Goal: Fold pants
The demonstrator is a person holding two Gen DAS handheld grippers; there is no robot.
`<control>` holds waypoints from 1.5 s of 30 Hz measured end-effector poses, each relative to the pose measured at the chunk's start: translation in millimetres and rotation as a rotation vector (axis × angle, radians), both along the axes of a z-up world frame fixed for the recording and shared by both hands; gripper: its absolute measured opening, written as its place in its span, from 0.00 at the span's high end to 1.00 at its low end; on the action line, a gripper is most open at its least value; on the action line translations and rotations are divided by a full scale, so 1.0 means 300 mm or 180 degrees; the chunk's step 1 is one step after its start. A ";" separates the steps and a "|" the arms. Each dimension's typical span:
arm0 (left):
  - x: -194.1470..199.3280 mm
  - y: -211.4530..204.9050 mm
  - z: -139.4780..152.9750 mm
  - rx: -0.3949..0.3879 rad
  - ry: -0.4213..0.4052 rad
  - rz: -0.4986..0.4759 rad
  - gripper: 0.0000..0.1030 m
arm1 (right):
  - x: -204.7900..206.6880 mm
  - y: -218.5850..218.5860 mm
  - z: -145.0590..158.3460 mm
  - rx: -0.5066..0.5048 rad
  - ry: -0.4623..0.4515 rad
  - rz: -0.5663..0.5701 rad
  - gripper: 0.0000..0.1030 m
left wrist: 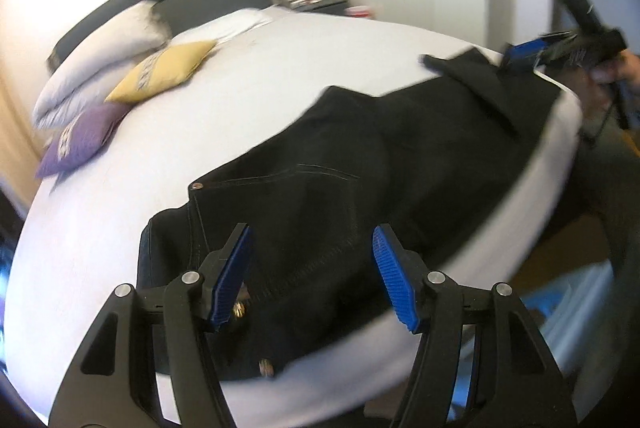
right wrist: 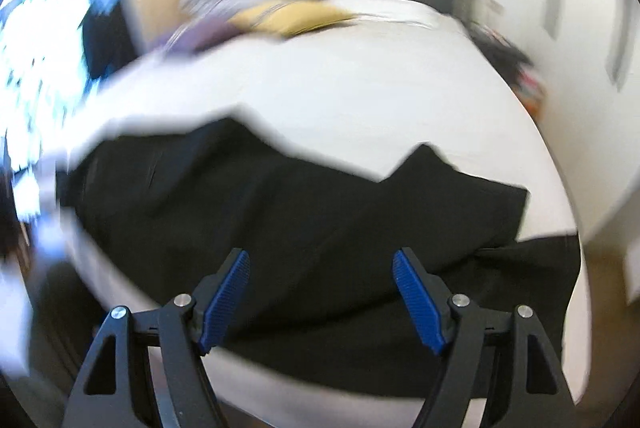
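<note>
Both tongs, L (left wrist: 312, 276) & R (right wrist: 322, 298), spread over black pants (left wrist: 360, 163) along bed (left wrist: 240, 87) edge.

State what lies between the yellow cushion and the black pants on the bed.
Only bare white sheet separates the yellow cushion from the pants; the left wrist view shows it best.

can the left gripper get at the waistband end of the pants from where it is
Probably yes: the left gripper is open, its fingers hanging just over the waistband end of the black pants, with nothing lying between them.
</note>
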State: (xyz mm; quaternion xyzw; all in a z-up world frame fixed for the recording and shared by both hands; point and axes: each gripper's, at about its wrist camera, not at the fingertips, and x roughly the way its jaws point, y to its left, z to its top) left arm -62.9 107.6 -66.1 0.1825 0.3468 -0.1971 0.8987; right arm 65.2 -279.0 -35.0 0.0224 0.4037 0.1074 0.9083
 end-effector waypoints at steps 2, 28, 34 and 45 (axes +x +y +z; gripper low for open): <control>0.064 0.007 -0.040 -0.0047 0.0154 0.0164 0.41 | 0.078 -0.097 0.030 0.0273 0.0041 -0.0441 0.25; 0.211 0.046 -0.278 -0.0290 0.0619 0.0633 0.40 | 0.702 -0.127 -0.254 -0.0601 0.1117 -0.1018 0.92; 0.191 0.049 -0.281 -0.0245 0.0596 0.0659 0.40 | 0.533 -0.302 -0.102 0.0125 0.0590 -0.1243 0.92; 0.200 0.027 -0.279 -0.0121 0.0556 0.0850 0.26 | -0.104 -0.721 -0.159 0.1247 0.0016 -0.2241 0.92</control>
